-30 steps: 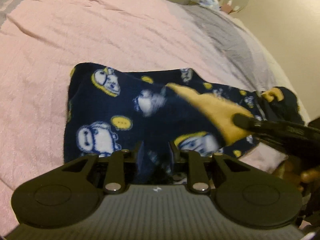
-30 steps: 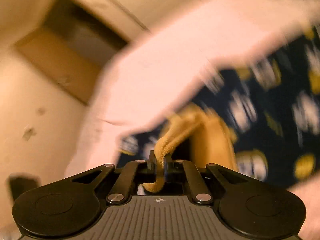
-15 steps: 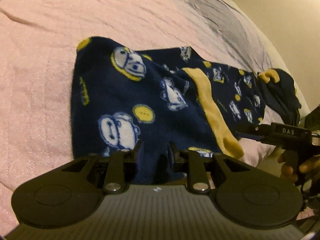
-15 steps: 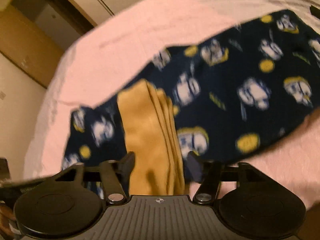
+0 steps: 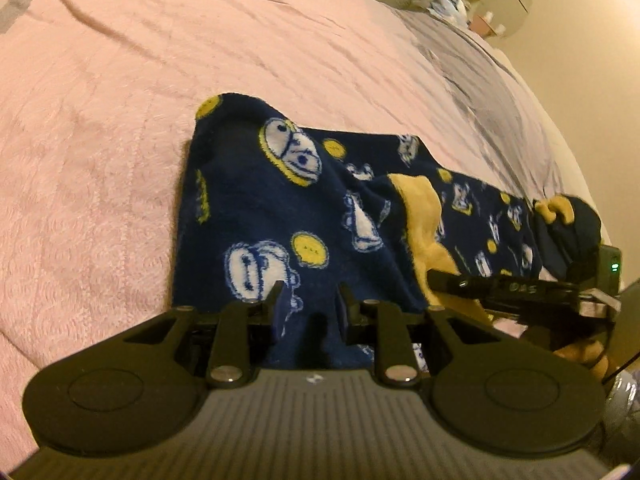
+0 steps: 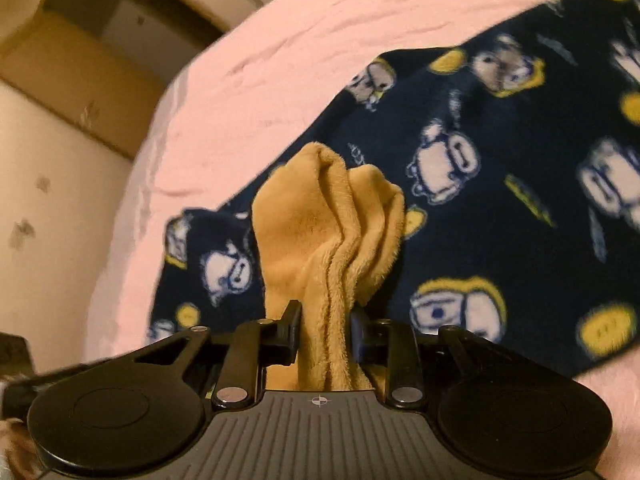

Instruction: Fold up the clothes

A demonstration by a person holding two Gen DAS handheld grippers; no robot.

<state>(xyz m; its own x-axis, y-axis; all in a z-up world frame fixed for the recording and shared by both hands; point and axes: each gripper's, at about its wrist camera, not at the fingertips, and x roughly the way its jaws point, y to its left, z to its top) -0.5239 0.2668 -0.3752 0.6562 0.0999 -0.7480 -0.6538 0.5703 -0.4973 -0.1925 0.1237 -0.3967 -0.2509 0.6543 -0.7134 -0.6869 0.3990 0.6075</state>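
A navy fleece garment [image 5: 256,200] printed with white cartoon faces and yellow dots lies across the pink blanket [image 5: 120,120]. My left gripper [image 5: 308,292] is shut on its near navy edge. A yellow cuff [image 5: 420,208] lies folded over the navy cloth. In the right wrist view the cuff [image 6: 320,216] stands bunched between the jaws of my right gripper [image 6: 324,312], which are closing and press on it. The garment [image 6: 500,140] spreads out to the right behind it. One of the right gripper's fingers [image 5: 460,282] shows low at the right of the left wrist view.
The pink blanket [image 6: 280,40] covers most of the bed, with a grey sheet [image 5: 480,80] along its far right side. Small items [image 5: 448,2] sit at the bed's far end. A hand [image 5: 580,356] holds the right gripper. A beige wall and wooden furniture [image 6: 60,60] stand beyond the bed.
The right gripper let go of the raised yellow cuff, opened wide, came down and has closed on the cuff again. The garment now lies flatter on the bed. The left gripper kept its hold.
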